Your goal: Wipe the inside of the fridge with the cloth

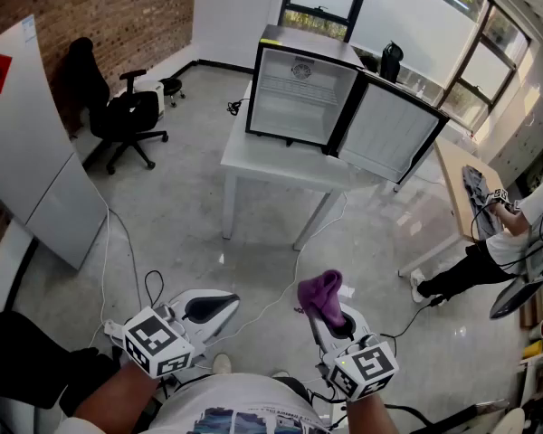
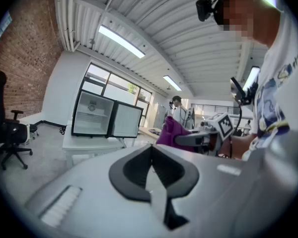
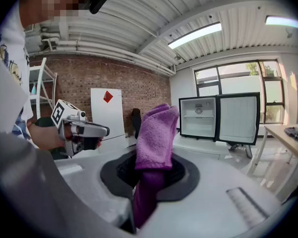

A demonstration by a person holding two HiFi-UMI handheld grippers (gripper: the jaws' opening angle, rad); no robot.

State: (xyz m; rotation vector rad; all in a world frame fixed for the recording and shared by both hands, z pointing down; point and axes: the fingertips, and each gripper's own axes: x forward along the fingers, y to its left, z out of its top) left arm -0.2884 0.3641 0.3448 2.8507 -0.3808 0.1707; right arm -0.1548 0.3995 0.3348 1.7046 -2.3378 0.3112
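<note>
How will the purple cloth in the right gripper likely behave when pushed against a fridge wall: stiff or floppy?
Probably floppy: the purple cloth folds over above the right gripper, its tail trailing between the jaws. Its fuzzy pile suggests light and grippy, likely to bunch rather than slide.

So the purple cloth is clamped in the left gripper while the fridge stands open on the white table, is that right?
Not quite: the purple cloth is clamped in the right gripper, not the left gripper, whose jaws are together on nothing, as the two gripper views show. The fridge does stand open on the white table.
</note>
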